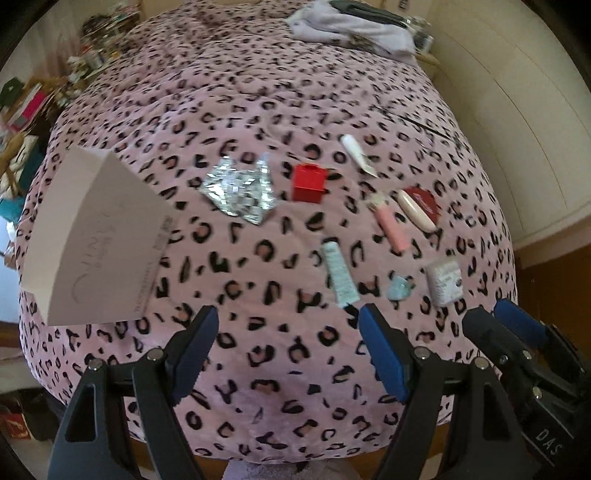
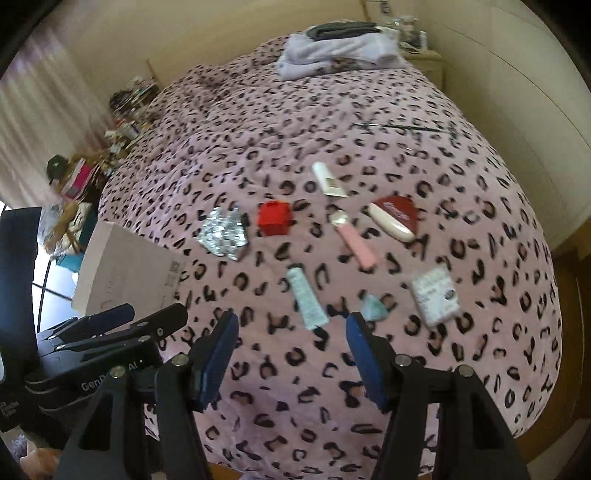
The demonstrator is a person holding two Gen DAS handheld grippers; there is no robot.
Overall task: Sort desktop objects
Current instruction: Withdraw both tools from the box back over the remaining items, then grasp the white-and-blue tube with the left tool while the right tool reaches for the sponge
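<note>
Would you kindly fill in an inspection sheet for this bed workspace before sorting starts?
Surface: leopard-print blanket on a bed.
Job's things: white box, foil wrapper, red box, tubes and small packets, all lying apart from the grippers.
Clutter: folded clothes at the far end.
Grippers: left gripper and right gripper open, empty.
Cables: nothing seen.
Surroundings: cluttered shelves, pale cupboard doors.

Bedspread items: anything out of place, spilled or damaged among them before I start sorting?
Nothing looks spilled or broken. The one oddity is the white box at the left: it hangs past the edge of the bedspread. The crumpled silver foil looks like litter beside the red box.
</note>
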